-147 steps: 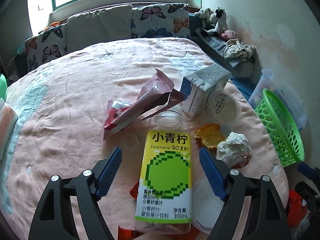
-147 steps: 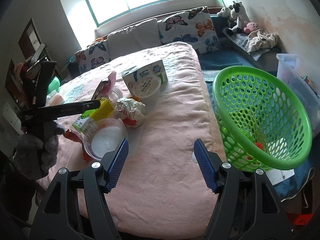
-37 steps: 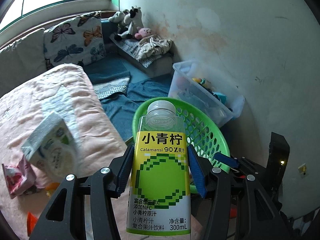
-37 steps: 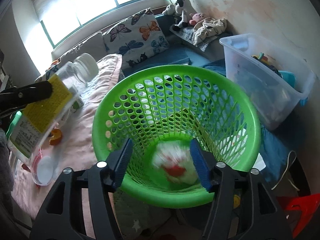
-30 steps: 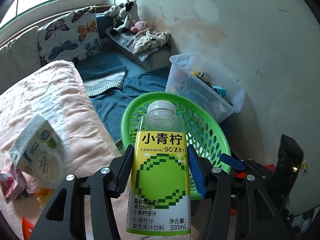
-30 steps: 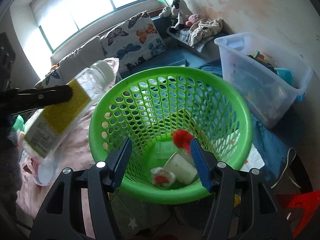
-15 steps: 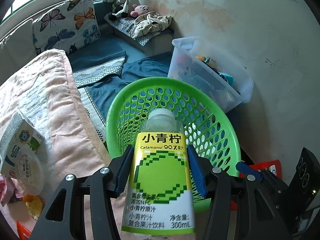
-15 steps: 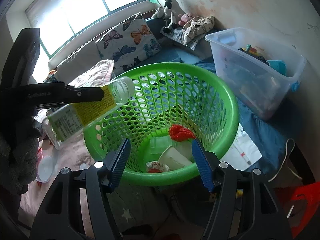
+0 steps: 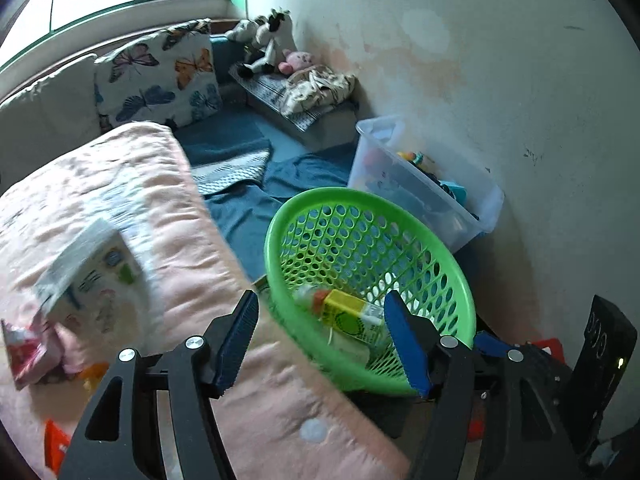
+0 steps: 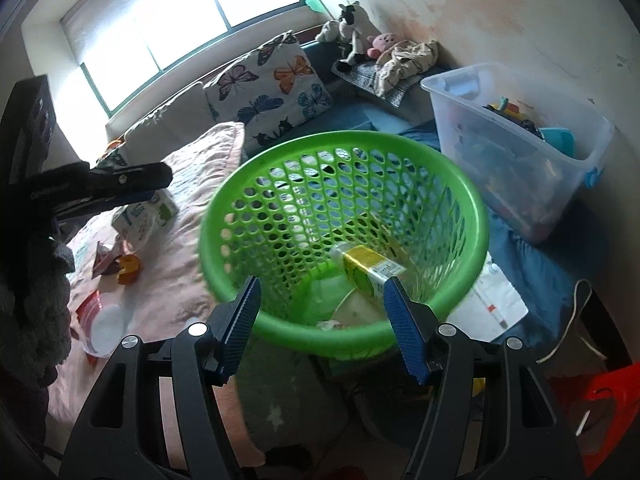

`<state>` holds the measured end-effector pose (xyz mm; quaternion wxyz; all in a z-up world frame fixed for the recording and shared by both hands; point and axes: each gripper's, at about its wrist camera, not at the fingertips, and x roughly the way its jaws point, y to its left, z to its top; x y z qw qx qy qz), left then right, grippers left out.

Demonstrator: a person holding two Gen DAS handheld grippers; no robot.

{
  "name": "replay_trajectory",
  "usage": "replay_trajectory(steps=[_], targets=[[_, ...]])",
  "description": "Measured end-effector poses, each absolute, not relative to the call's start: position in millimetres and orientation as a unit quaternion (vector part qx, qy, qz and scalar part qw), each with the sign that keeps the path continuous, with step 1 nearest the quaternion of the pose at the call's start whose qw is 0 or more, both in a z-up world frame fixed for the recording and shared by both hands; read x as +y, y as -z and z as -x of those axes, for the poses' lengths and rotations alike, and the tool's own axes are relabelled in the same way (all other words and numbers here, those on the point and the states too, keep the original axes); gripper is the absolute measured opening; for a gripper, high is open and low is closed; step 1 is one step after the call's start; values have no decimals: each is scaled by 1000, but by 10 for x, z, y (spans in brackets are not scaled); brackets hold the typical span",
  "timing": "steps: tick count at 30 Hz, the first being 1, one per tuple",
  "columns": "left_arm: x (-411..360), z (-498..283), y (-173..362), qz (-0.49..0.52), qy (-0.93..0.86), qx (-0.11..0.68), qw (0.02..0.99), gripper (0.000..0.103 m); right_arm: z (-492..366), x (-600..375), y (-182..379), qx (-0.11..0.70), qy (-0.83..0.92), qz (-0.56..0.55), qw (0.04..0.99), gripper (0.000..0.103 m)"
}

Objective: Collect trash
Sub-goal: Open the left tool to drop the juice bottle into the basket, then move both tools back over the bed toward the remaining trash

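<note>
The green mesh basket (image 9: pixel 432 248) (image 10: pixel 460 184) stands on the floor beside the pink-covered bed (image 9: pixel 168 216). A yellow-labelled juice bottle (image 9: pixel 348 316) (image 10: pixel 370 268) lies inside it among other trash. My left gripper (image 9: pixel 322 338) hovers over the basket's near rim, its jaws opening with nothing between them. My right gripper (image 10: pixel 322 320) stands open before the basket, empty. On the bed remain a white carton (image 9: pixel 92 276) (image 10: pixel 146 216), a pink wrapper (image 9: pixel 28 344), an orange scrap (image 10: pixel 129 266) and a clear cup (image 10: pixel 102 320).
A clear plastic bin (image 9: pixel 432 188) (image 10: pixel 516 136) of toys stands against the wall behind the basket. Butterfly cushions (image 10: pixel 276 88) and plush toys (image 9: pixel 264 40) line the window side. A blue blanket (image 9: pixel 248 200) covers the floor. White paper (image 10: pixel 492 304) lies by the basket.
My left gripper has let go of the juice bottle, which has dropped into the basket. Its jaws have spread wider and its view has swung left toward the bed. The right gripper has held still.
</note>
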<state>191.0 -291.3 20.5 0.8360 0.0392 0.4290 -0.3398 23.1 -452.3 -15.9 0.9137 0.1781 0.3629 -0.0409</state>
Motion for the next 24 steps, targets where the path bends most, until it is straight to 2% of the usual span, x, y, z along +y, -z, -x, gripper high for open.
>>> replay_trajectory(steps=[15, 17, 24], targets=[[-1643, -1666, -235, -7, 256, 402, 879, 63, -337, -3764, 100, 375, -26, -141, 916, 66], [-1447, -1657, -214, -1, 239, 404, 883, 66, -378, -3652, 106, 378, -38, -134, 915, 66], [-760, -1668, -126, 38, 180, 414, 891, 66, -529, -3204, 116, 389, -87, -110, 911, 68]])
